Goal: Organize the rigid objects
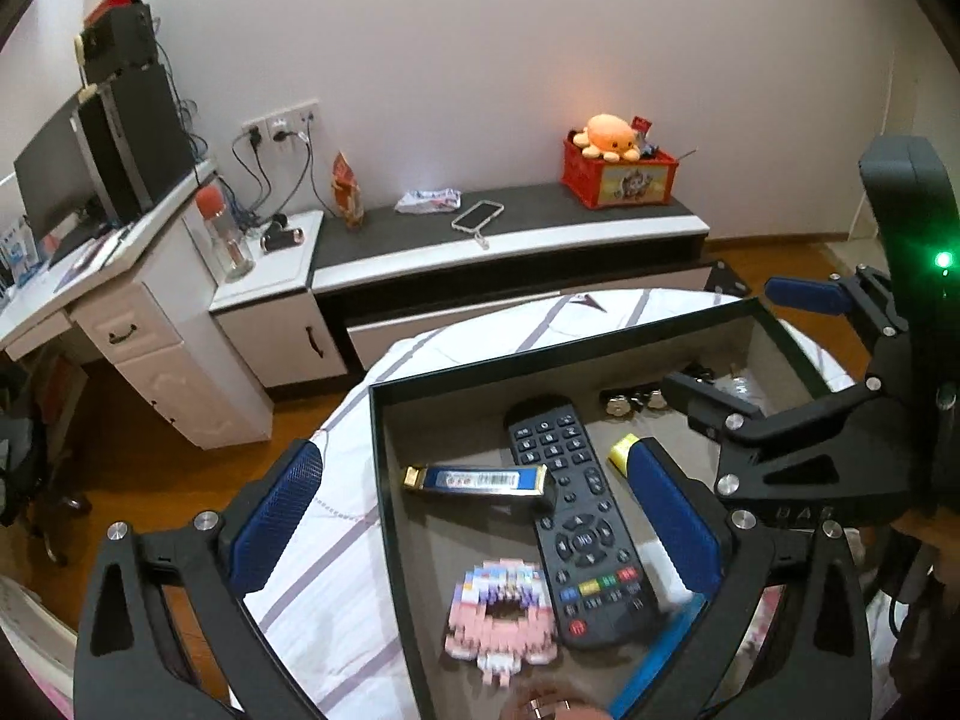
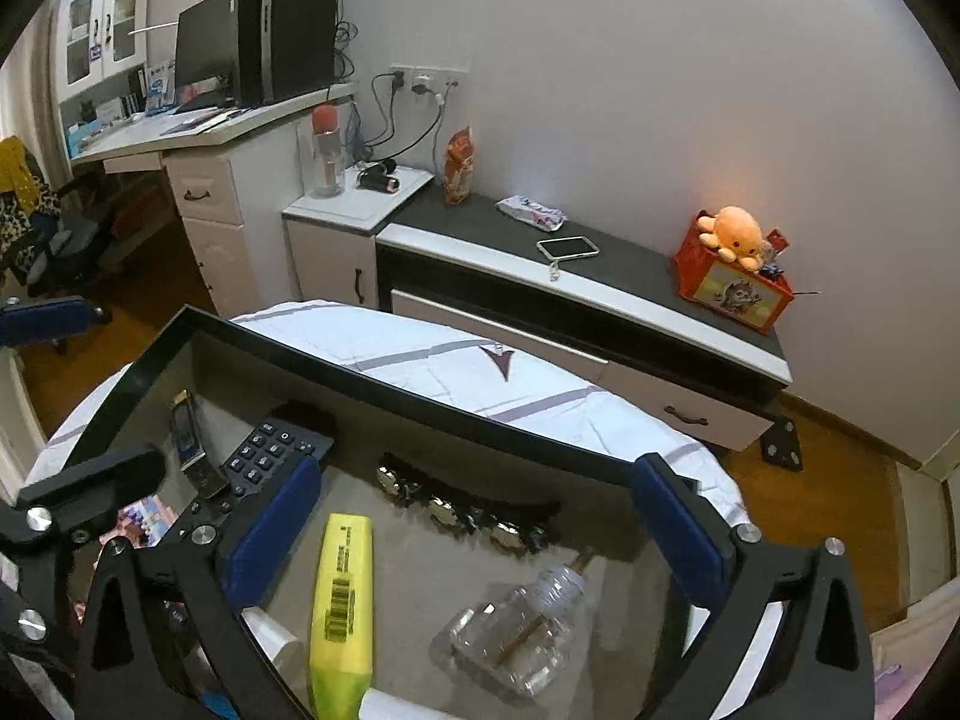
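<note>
box: black rim, grey inside
remote: black, with red, yellow, green and blue buttons
marker: bright yellow, black stripes on its label
block toy: pink and white squares
bottle: see-through
bed cover: white with purple-grey lines
gripper pads: blue
toy octopus, at 2 o'clock: orange

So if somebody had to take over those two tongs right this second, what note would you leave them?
Left tongs: open, empty, over the box's left edge.
Right tongs: open, empty, over the box.
In the box: remote, blue bar, pink block figure, yellow highlighter, clear bottle, dark strip with shiny studs.
Done: those pieces are in.
Left: I can't see anything still waiting outside the box; check the bed around it.
</note>
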The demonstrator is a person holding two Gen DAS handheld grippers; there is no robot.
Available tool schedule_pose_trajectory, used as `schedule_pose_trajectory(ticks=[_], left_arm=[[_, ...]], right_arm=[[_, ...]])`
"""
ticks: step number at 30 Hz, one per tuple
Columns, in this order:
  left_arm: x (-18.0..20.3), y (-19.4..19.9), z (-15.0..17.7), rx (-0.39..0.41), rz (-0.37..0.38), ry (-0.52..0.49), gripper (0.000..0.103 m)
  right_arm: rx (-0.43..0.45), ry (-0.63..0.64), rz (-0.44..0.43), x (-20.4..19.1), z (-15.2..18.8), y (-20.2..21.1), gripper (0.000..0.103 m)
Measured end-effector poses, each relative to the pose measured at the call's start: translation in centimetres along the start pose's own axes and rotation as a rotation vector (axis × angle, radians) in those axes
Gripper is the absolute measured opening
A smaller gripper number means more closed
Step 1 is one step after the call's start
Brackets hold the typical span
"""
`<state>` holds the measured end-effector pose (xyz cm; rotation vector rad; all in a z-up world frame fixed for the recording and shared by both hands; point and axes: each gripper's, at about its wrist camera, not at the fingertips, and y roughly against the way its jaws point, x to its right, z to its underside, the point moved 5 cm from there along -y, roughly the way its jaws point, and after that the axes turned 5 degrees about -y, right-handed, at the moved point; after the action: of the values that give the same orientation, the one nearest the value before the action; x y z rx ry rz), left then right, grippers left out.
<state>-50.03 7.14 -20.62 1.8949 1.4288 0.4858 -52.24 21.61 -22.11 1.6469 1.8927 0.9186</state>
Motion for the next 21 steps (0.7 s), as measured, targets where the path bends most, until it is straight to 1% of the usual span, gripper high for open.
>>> schedule_pose_trajectory(ticks=[5,9,12,15,17,20,21], left_arm=[[0.2,4.0,0.4,0.061,0.002,0.009,0.103],[0.9,7.2,1.1,0.108,-0.043,0.004,0.103],[2.0,10.0,2.2,0.145,-0.032,0.008,0.103],[3.0,12.5,3.3,0.181,-0.052,0.015,0.103],[3.8,14.5,4.3,0.210,-0.040,0.018,0.103],[4.9,17.2,5.6,0.254,0.021,0.017,0.103],[5.1,18.0,6.1,0.264,0.020,0.023,0.103]], right_arm=[[0.072,-0.019,-0.005,0.1,0.0,4.1,0.103],[0.120,-0.031,-0.010,-0.2,0.5,7.7,0.103],[0.160,-0.030,0.002,-0.5,1.5,10.9,0.103],[0.190,-0.044,0.005,-0.5,2.9,13.7,0.103],[0.218,-0.060,0.009,-0.4,3.9,15.7,0.103],[0.270,-0.084,0.018,-0.5,5.7,18.7,0.103],[0.283,-0.099,0.015,-0.6,6.5,19.8,0.103]])
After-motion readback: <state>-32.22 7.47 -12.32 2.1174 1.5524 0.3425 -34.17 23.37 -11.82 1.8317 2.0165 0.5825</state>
